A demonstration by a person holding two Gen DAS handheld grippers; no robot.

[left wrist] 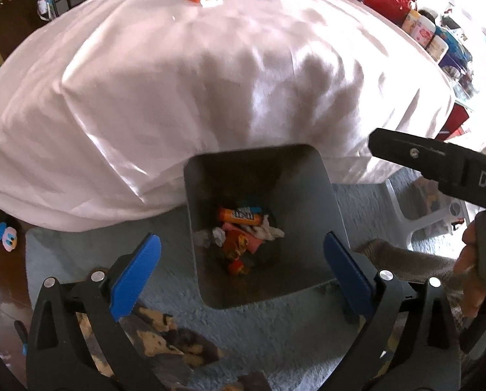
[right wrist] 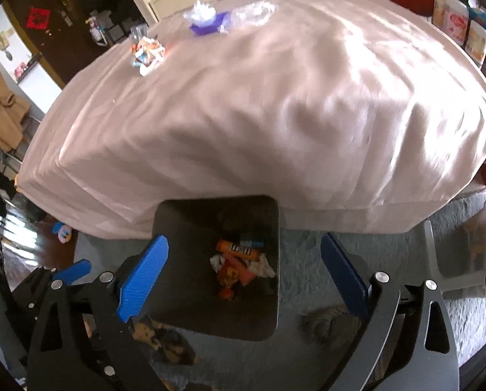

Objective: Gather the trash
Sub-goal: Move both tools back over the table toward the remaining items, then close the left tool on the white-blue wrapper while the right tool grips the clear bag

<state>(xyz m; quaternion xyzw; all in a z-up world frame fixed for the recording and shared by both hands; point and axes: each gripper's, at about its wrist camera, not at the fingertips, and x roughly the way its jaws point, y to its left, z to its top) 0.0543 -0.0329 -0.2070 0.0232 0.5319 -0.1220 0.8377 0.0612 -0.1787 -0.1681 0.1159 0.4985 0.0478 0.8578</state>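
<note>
- The left tool (left wrist: 242, 262) hangs over the grey bin (left wrist: 327, 202) with its blue fingers (left wrist: 138, 273) spread wide and nothing between them.
- The right tool (right wrist: 244, 267) is likewise wide apart and empty, its fingers (right wrist: 143, 277) straddling the same bin (right wrist: 174, 260) from above.
- Done so far, by my reading: a small heap of wrappers (left wrist: 243, 234) lies at the bottom of the bin, an orange candy packet (right wrist: 238, 249) uppermost at the back.
- Left to do: a crumpled colourful wrapper (right wrist: 146, 52), a purple tray with white tissue (right wrist: 207, 21) and a clear plastic bag (right wrist: 252, 13) sit on the far side of the bed (right wrist: 275, 104), well apart from both tools. The task looks partly finished.
- Edges: the bin stands on the grey rug (left wrist: 275, 342) against the foot of the bed, whose sheet drapes down just behind the bin's far rim.
- Open room: the sheet between the near edge and the trash is bare, so a reach across looks unobstructed; clutter lines the bed's right side, and a cartoon duck toy (left wrist: 6, 236) lies on the floor to the left.
</note>
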